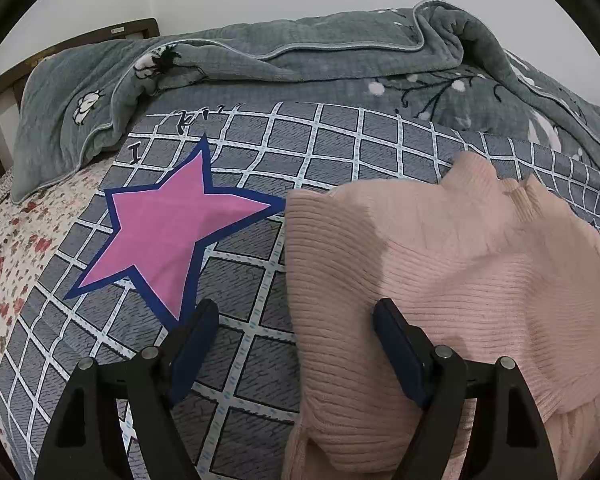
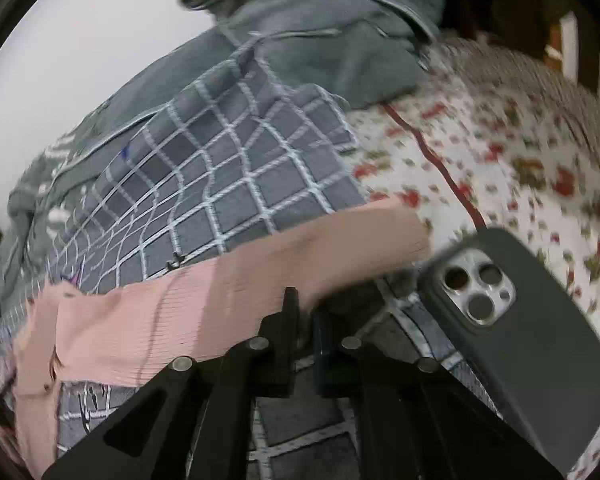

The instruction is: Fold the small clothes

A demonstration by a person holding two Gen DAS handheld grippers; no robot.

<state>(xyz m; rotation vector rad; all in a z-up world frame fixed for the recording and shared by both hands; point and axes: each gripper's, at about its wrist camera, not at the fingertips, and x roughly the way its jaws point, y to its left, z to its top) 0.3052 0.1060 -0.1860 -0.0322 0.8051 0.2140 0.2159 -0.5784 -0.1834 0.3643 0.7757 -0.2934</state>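
A pink ribbed sweater [image 1: 440,280] lies on a grey checked cover [image 1: 240,360] on the bed. My left gripper [image 1: 298,320] is open, its wide-apart fingers straddling the sweater's left edge; the right finger [image 1: 396,344] is over the knit and the left one over the bare cover. In the right wrist view a sleeve of the pink sweater [image 2: 260,276] stretches across the frame and hangs a little above the cover. My right gripper [image 2: 304,312] is shut on the sleeve's lower edge, with the jaws pressed together.
A phone in a dark case [image 2: 520,344] lies just right of my right gripper on the floral sheet [image 2: 500,152]. A rumpled grey quilt [image 1: 300,60] is heaped along the back. A pink star [image 1: 168,232] is printed on the cover. A wooden headboard [image 1: 4,100] stands at the left.
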